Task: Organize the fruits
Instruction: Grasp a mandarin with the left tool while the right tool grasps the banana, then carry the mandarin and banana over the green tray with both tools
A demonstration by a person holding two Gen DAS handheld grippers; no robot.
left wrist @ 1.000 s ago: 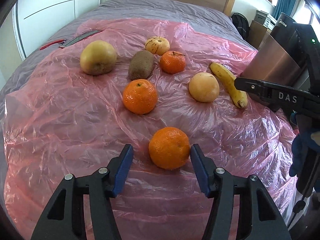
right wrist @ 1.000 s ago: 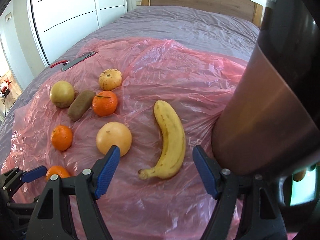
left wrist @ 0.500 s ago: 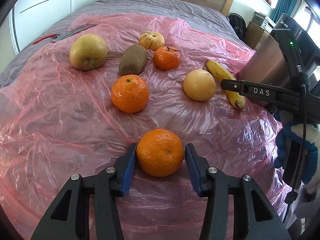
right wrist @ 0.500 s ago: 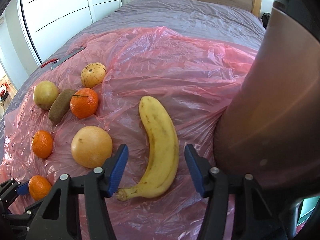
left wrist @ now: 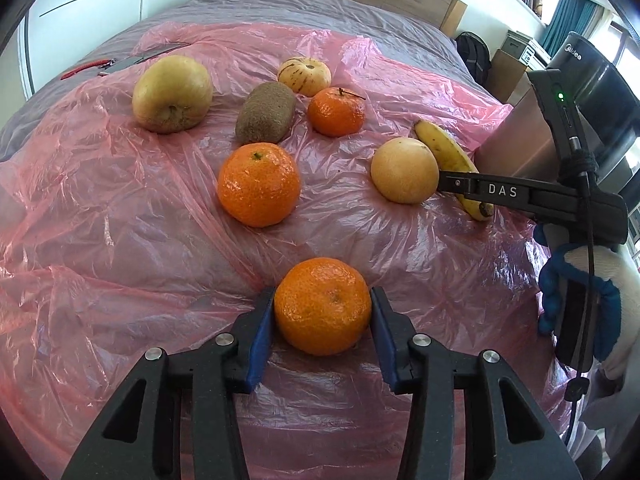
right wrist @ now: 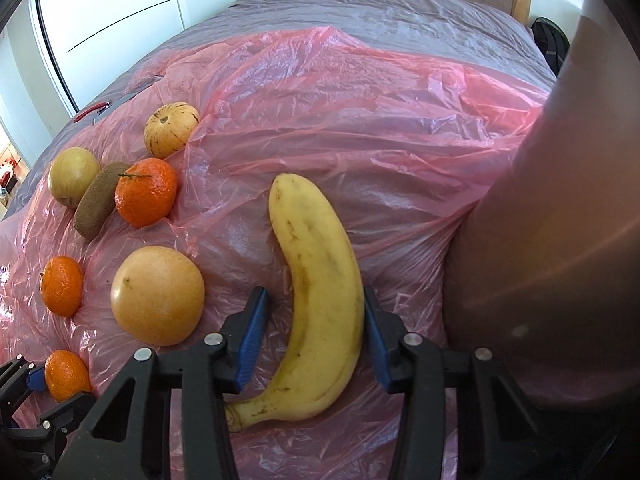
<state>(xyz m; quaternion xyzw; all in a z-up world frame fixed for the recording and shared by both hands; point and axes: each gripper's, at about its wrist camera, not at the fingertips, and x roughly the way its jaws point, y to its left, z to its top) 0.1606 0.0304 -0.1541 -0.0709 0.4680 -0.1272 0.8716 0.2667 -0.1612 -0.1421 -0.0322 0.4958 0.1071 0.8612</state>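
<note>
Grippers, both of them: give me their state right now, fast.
Left gripper: shut on the nearest orange, jaws just closed.
Right gripper: open around the banana, jaws closing; left pad not yet touching.

A grey-covered bed (right wrist: 360, 4) carries a crinkled pink plastic sheet (left wrist: 100, 240) with fruit scattered on it.

Two words can be read, both in the left wrist view. "DAS" stands in white capitals on the black finger of the right tool (left wrist: 456, 185), which reaches in from the right. "Midea" stands in pale letters, partly cut by the picture's curve, near the top of the dark appliance (left wrist: 600, 80) at the right edge. No other writing is legible in either view.
</note>
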